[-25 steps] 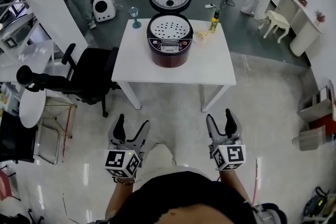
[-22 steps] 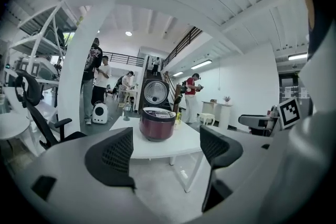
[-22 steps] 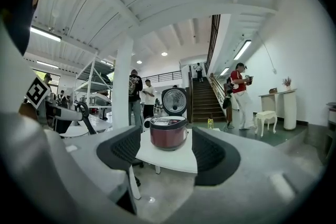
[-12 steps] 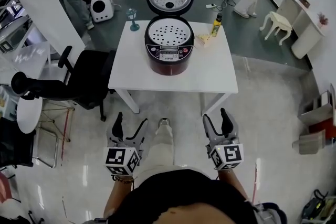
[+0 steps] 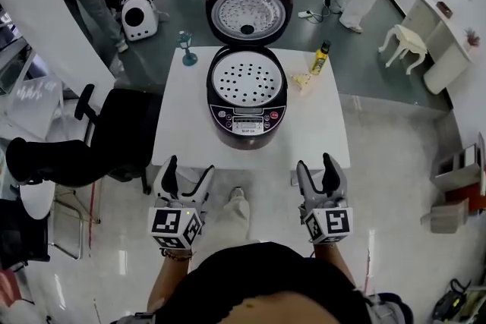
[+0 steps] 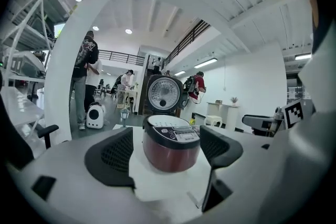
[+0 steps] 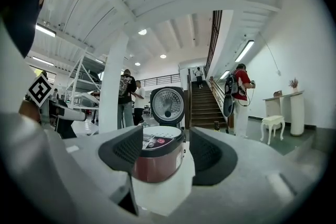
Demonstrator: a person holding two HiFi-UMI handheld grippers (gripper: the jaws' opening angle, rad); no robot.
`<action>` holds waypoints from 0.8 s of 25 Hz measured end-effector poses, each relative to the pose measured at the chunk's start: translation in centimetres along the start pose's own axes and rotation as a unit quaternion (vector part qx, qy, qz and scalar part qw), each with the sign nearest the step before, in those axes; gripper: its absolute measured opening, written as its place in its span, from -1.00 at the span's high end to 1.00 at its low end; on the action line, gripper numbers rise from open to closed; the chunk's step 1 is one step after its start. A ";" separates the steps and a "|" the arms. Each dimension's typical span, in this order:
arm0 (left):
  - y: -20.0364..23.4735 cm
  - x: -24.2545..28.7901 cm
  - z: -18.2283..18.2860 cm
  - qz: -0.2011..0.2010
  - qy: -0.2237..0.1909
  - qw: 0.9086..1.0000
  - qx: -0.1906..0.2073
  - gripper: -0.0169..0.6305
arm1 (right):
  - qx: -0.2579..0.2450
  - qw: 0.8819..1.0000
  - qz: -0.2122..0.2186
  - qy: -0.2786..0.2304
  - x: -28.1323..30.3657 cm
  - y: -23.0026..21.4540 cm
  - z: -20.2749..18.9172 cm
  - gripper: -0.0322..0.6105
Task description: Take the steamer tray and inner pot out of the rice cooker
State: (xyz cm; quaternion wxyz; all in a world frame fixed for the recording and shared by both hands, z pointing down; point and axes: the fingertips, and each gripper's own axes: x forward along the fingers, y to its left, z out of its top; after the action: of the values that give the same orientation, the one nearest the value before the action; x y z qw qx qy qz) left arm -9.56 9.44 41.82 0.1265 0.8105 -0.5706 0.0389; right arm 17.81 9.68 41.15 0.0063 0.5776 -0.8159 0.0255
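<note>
Closed in on the table (image 5: 181,134) over the last second: the rice cooker (image 5: 246,117) sits nearer in the head view, lid up, steamer tray (image 5: 247,78) seated on top, inner pot hidden beneath. Left gripper (image 5: 187,169) and right gripper (image 5: 315,165) are both spread wide and empty, just short of the table edge. Nothing lifted yet; reaching for the tray looks next.

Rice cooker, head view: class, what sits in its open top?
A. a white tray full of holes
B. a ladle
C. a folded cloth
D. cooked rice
A: the perforated steamer tray fills the mouth of the rice cooker, below the raised lid.
</note>
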 end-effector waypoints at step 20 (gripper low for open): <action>8.2 19.9 5.6 -0.008 0.017 1.000 0.014 -0.22 | -0.007 0.997 -0.065 0.049 19.5 -8.1 0.5 0.04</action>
State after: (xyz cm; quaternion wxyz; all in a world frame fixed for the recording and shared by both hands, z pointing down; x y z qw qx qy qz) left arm -10.78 -12.81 41.83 0.1251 0.8162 -0.5608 0.0597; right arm 18.94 -11.39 41.68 0.0514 0.6278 -0.7752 0.0476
